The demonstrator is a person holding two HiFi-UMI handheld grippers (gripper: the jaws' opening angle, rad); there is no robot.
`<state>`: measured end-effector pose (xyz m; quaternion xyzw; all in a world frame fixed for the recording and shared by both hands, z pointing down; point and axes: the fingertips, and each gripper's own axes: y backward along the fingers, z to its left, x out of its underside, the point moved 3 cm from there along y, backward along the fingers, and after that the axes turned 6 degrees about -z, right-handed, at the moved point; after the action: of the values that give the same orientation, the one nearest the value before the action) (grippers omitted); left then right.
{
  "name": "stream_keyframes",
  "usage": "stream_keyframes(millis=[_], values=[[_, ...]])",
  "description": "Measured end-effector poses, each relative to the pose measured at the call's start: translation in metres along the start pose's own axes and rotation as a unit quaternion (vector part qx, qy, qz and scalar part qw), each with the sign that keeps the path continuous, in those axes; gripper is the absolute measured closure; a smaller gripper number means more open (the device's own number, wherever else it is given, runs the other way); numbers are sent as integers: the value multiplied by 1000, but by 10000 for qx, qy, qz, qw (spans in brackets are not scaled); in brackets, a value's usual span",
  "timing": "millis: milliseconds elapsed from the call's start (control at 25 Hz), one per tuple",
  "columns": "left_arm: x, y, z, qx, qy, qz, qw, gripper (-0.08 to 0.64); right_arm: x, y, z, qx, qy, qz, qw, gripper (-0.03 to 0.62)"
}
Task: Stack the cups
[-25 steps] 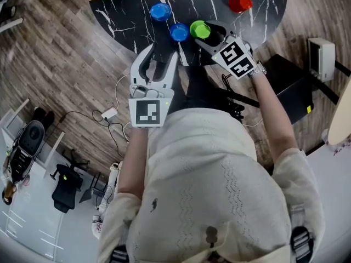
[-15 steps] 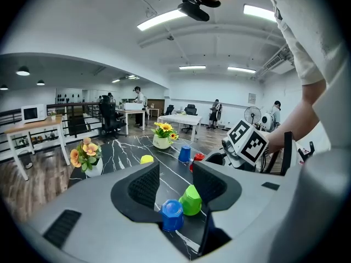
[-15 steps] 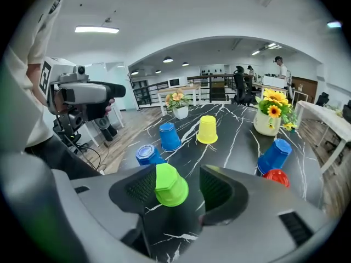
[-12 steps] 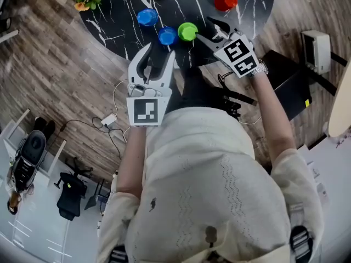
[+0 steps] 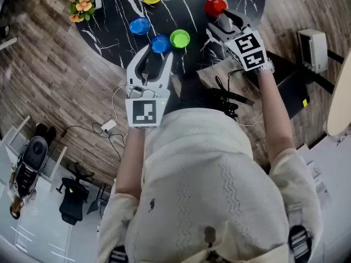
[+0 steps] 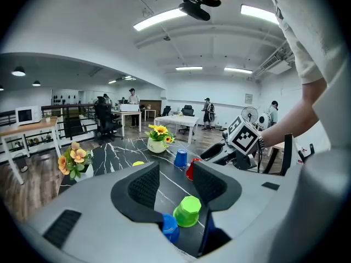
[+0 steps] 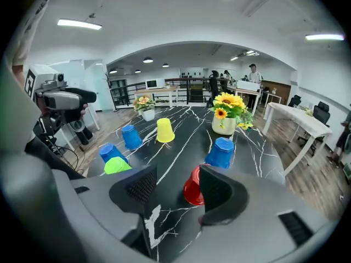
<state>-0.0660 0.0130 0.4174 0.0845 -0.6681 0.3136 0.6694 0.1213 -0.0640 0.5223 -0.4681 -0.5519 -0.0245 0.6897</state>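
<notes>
1. Hovering over the near edge of the round black table (image 5: 184, 12): right hand-held gripper (image 5: 221, 22), jaws spread, nothing between the pads.
2. Red cup (image 7: 193, 188) stands mouth-down, long axis upright. It is just ahead of that gripper and a little off toward its right jaw, which covers part of the cup in the right gripper view. No contact that I can make out.
3. Left hand-held gripper (image 6: 174, 182) is likewise spread and empty. Green cup (image 6: 188, 211) and near blue cup (image 6: 169, 227) sit side by side just beyond its tips, both mouth-down.
4. Judgement: the right hand is nearer the red cup, the left nearer the green-and-blue pair. The red cup looks like the next pick. The right gripper would need a small sideways shift to centre the cup between its jaws.
5. Obstacles: far blue cup (image 7: 221, 152) stands close behind the red one and is the likeliest thing to get knocked.
6. Farther back: yellow cup (image 7: 164, 130) and third blue cup (image 7: 131, 137), well apart from the red cup. Sunflower vase (image 7: 226, 122) beyond.
7. No cup is stacked yet.
</notes>
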Motion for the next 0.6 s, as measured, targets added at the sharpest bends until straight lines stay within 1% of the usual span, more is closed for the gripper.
stream_keyframes(millis=[280, 600], values=[[1, -11, 4, -78, 62, 134, 9999, 359, 5, -10, -32, 262, -93, 73, 9996, 339], [3, -16, 14, -178, 52, 185, 9997, 359, 16, -25, -47, 346, -74, 280, 9990, 337]])
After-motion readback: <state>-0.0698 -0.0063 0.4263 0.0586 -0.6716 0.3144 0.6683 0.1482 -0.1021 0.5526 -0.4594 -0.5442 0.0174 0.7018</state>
